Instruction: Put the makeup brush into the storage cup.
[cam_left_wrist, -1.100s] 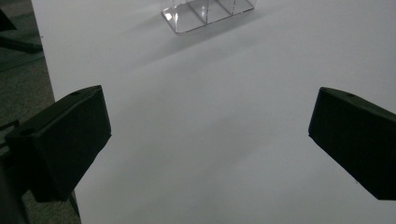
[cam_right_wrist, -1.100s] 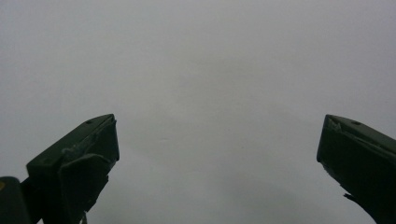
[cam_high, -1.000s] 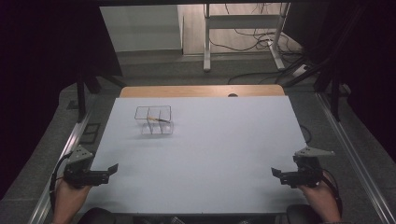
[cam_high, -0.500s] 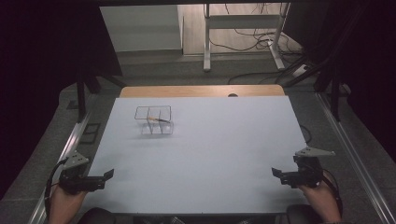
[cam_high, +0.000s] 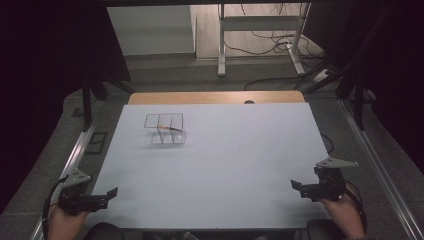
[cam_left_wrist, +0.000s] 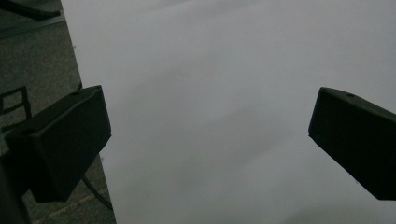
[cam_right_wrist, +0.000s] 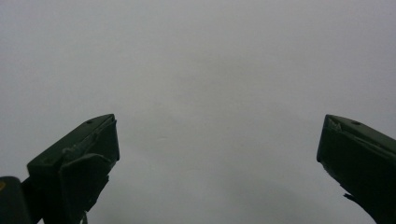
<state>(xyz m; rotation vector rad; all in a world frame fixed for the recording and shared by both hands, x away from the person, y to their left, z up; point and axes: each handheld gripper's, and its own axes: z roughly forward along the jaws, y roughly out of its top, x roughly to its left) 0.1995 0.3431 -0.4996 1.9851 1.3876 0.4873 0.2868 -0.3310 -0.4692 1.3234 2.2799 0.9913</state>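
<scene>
Looking at it label by label, starting from the thing in the middle:

Clear box: see-through divided container, sits toward the far-left part of the tabletop, with a thin pencil-like stick lying in it. Nothing's touching it, and it hasn't budged in the last second.

Left gripper: near-left corner, right at the left edge, jaws spread wide with nothing between them (the left gripper view has bare white surface in the gap). It slid back and outward toward the corner over the last second.

Right gripper: near-right corner, jaws also wide apart, empty. Same spot as a second ago.

What it means: my read is both hands are parked well away from the box, so either nothing's started or a reach is about to come.
</scene>
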